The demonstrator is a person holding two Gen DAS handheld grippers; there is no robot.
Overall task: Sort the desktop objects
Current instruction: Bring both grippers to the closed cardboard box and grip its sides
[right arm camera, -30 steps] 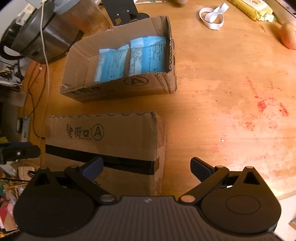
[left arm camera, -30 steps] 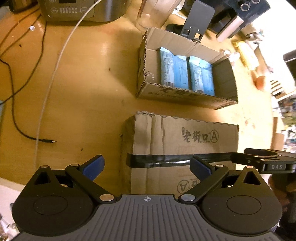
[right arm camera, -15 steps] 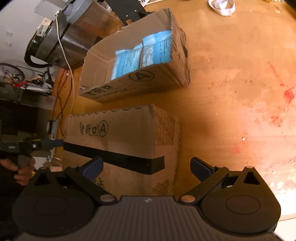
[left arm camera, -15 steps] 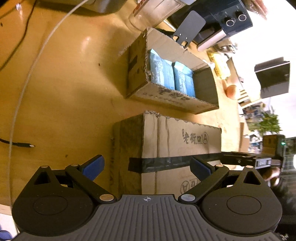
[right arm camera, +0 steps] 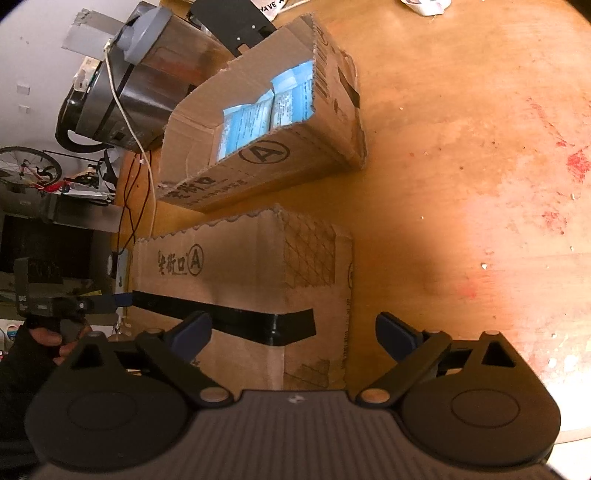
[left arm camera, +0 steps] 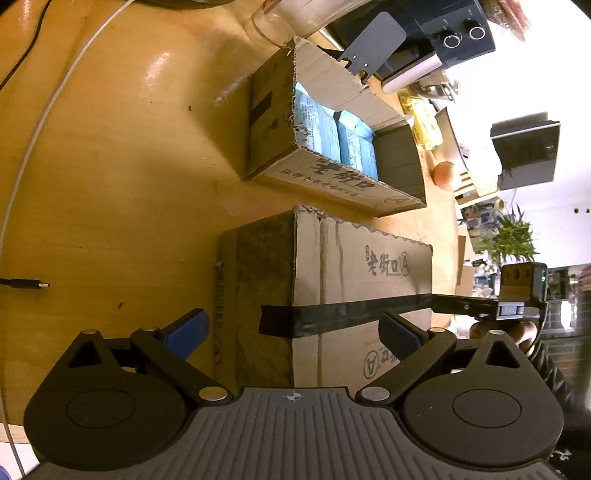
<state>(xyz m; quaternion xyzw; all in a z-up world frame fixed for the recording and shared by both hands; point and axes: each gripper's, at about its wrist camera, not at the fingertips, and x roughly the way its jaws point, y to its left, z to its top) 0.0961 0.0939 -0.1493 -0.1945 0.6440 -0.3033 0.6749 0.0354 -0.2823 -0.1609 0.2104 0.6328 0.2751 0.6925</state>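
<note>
A closed cardboard box [left arm camera: 351, 266] sealed with black tape lies on the wooden table, nearest to me. My left gripper [left arm camera: 291, 330] straddles its left end, jaws closing; the pads [left arm camera: 188, 328] do not touch the cardboard. My right gripper [right arm camera: 293, 330] straddles the right end of the same box [right arm camera: 229, 266], jaws also closing, pads clear of it. Each gripper shows in the other's view, held by a hand at the far end of the box. Behind stands an open box [left arm camera: 325, 177] holding blue packets [left arm camera: 332, 129]; the packets [right arm camera: 266, 110] also show in the right wrist view.
A metal cooker [right arm camera: 122, 99] with a white cable [left arm camera: 44, 122] stands at the back left. A black plug [left arm camera: 26, 284] lies left of the taped box. A glass jar [left arm camera: 288, 18], a black appliance [left arm camera: 454, 33] and an orange fruit [left arm camera: 445, 175] sit beyond the open box.
Both grippers have sunk and tipped down toward the taped box, which now looks larger and closer. Their fingers have drawn slightly inward.
</note>
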